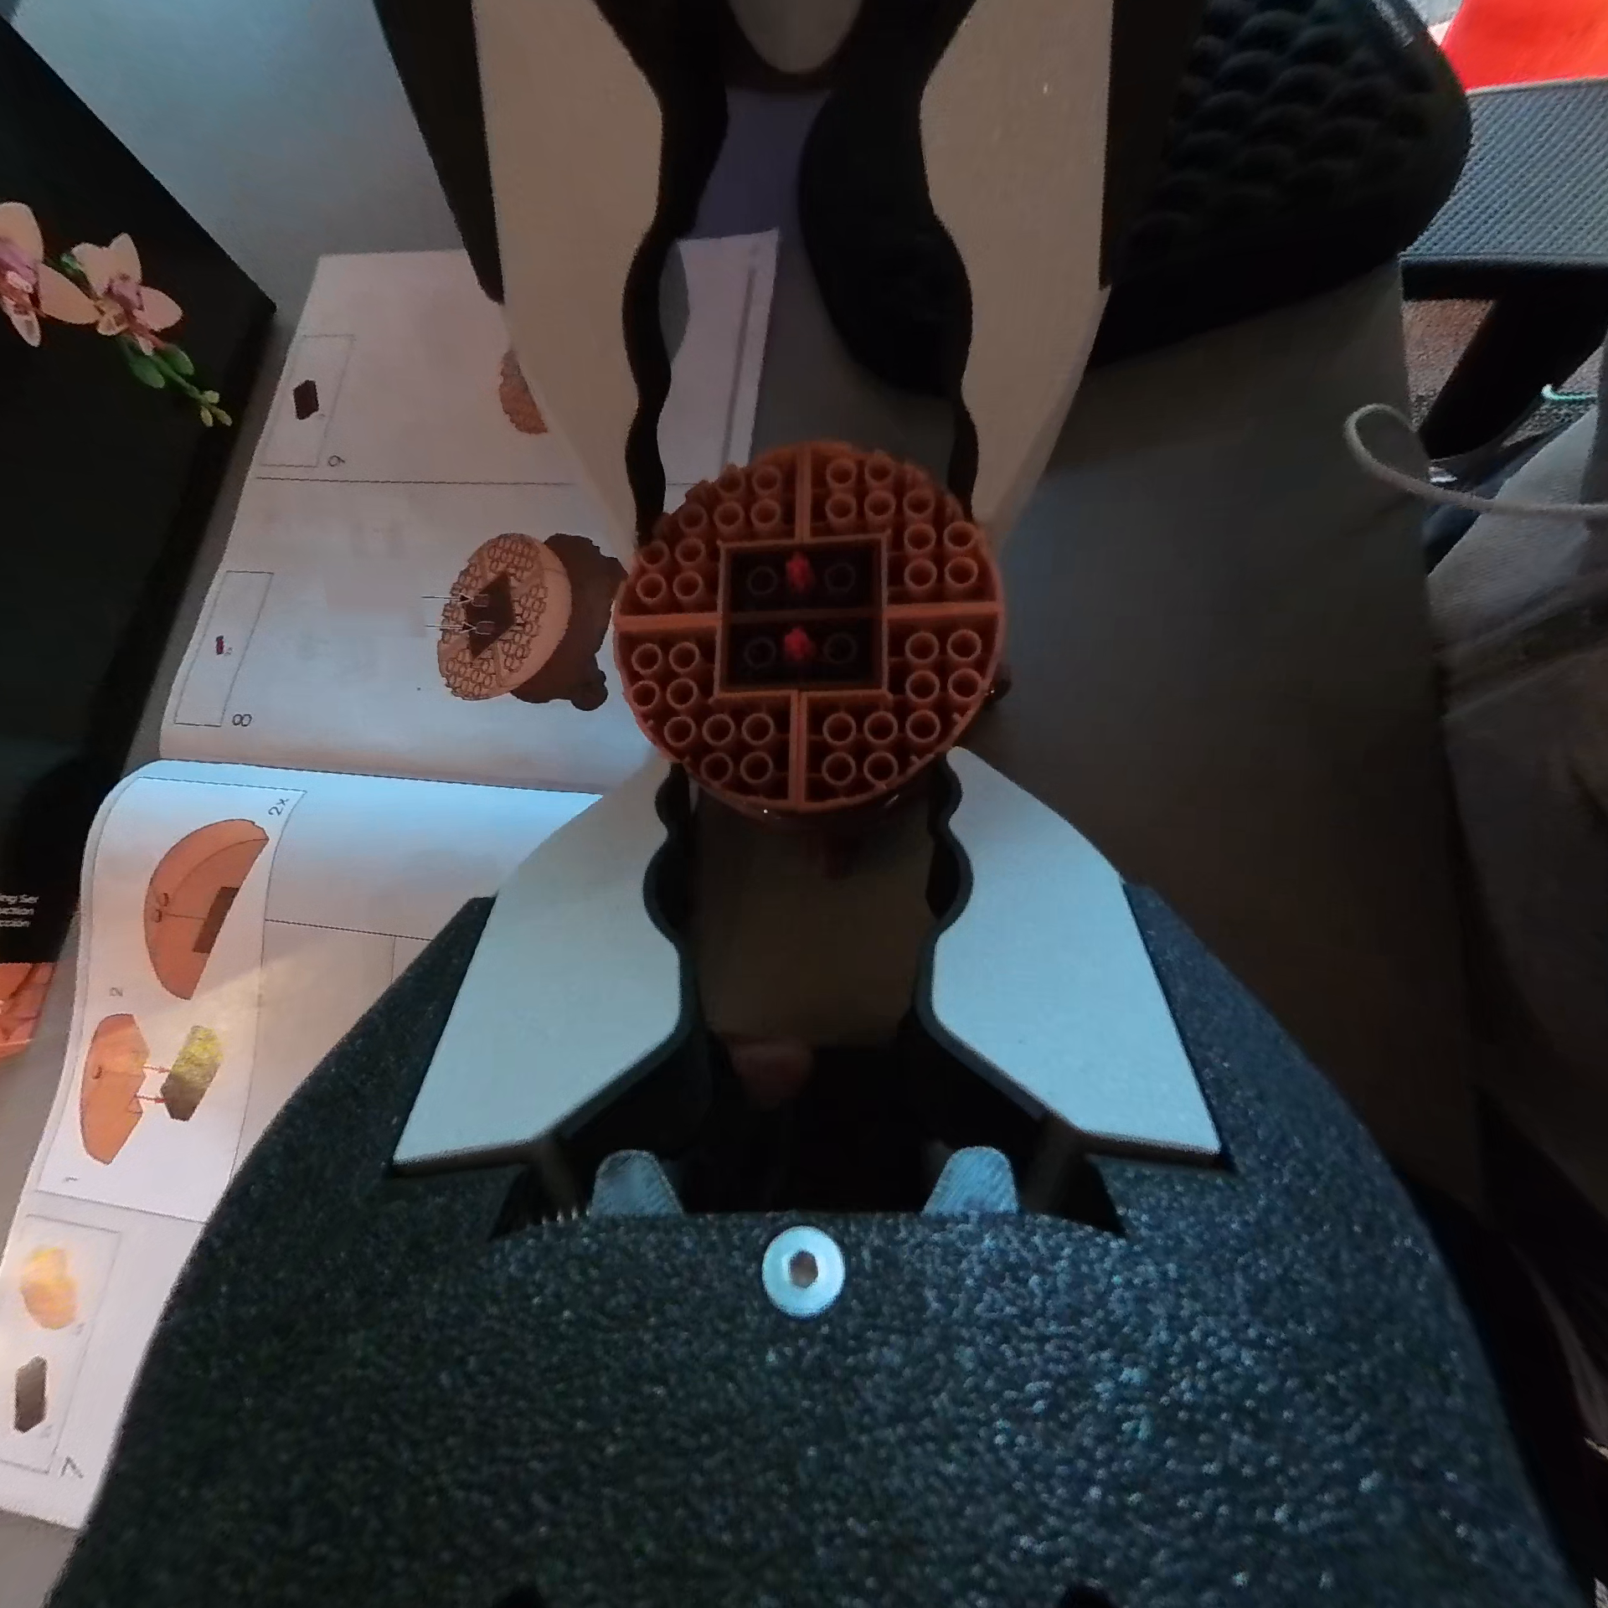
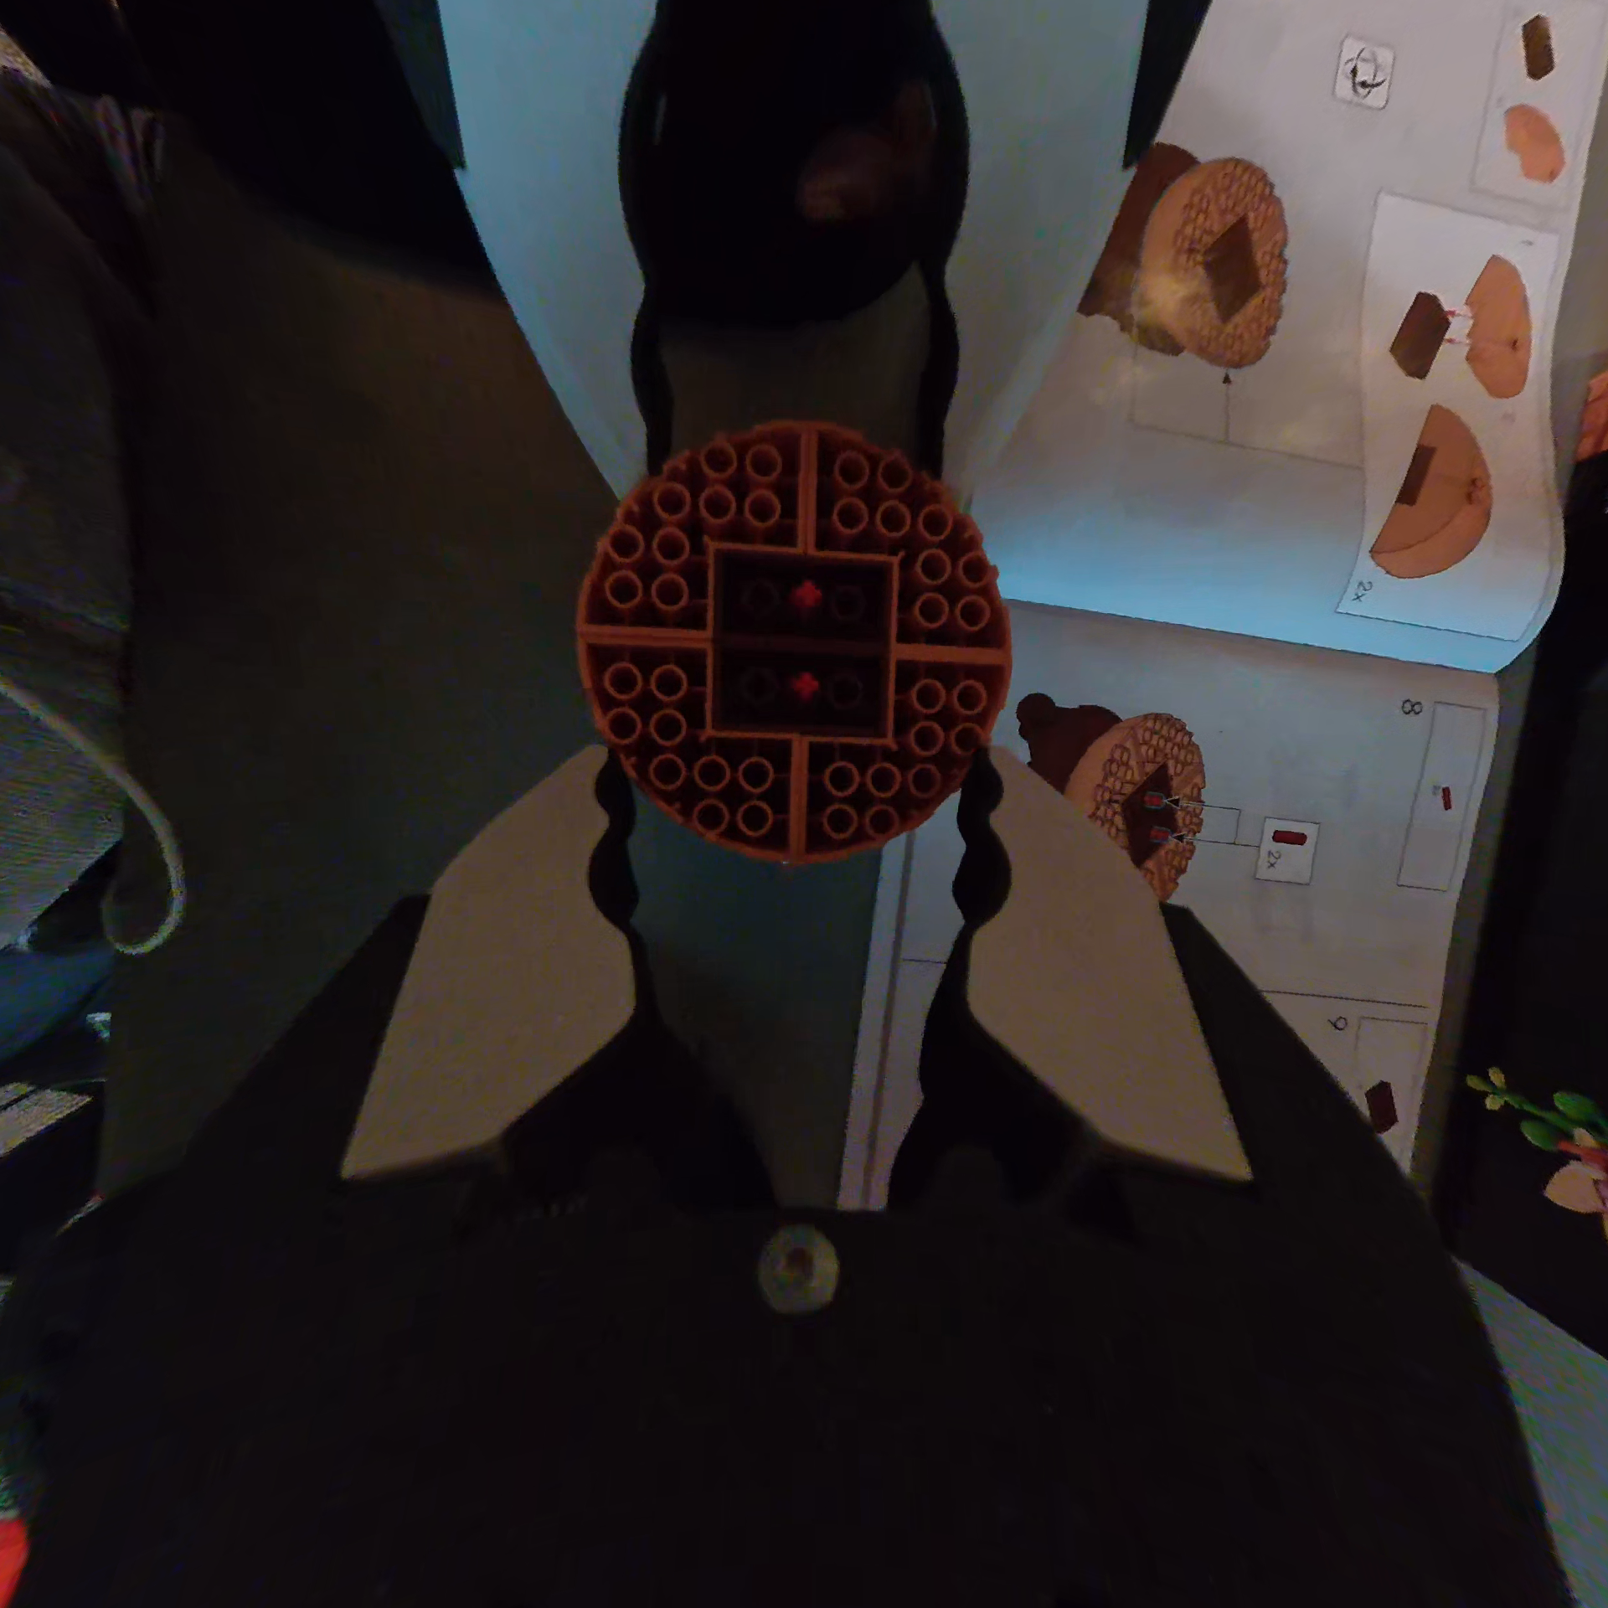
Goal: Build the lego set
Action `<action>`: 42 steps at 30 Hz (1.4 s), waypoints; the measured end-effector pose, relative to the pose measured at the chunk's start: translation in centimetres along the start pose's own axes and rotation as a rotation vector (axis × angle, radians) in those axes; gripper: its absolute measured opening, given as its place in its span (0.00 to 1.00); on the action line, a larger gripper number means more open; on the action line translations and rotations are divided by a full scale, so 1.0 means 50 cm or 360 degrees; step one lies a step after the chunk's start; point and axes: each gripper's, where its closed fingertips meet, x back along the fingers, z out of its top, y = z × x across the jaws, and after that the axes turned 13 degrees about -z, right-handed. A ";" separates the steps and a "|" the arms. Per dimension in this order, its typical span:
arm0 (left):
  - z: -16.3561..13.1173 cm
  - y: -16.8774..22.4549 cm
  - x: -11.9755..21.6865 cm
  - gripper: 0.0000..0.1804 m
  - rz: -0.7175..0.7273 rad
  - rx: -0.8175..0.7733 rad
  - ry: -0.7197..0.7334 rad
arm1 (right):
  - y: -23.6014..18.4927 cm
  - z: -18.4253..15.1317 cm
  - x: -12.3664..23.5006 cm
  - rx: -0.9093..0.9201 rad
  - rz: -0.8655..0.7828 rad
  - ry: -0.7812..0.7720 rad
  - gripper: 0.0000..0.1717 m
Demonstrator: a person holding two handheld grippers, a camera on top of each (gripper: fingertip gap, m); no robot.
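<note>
Round brick disc held between 2 claws above the desk

The left claw [image 1: 805, 783] grips the lower edge of an orange-brown round brick disc [image 1: 805, 622], its black wavy pads [image 1: 670, 809] against the rim; the right claw [image 2: 796, 814] clasps the same disc [image 2: 793, 639] from the opposite side, pads at its flanks. The disc shows its tube-studded underside with a dark square centre and 2 red pins [image 1: 796, 570]. An open instruction booklet [image 1: 365, 557] lies on the grey desk [image 1: 1175, 696] beside a black box [image 1: 104, 487] printed with orchids.
</note>
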 end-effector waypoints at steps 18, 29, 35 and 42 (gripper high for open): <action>-0.002 -0.001 -0.004 0.30 0.0006 0.0015 -0.0048 | 0.001 0.000 -0.002 0.0020 0.0011 -0.0012 0.42; -0.007 -0.012 0.009 0.40 0.0088 0.0098 0.0047 | 0.025 -0.004 0.036 -0.0257 0.0042 0.0222 0.58; 0.013 -0.024 0.070 0.35 0.0250 0.0173 0.0330 | 0.043 0.021 0.084 -0.0455 -0.0035 0.0490 0.41; 0.062 -0.048 0.134 0.00 0.0485 0.0375 0.0816 | 0.088 0.054 0.153 -0.0624 -0.0496 0.0942 0.01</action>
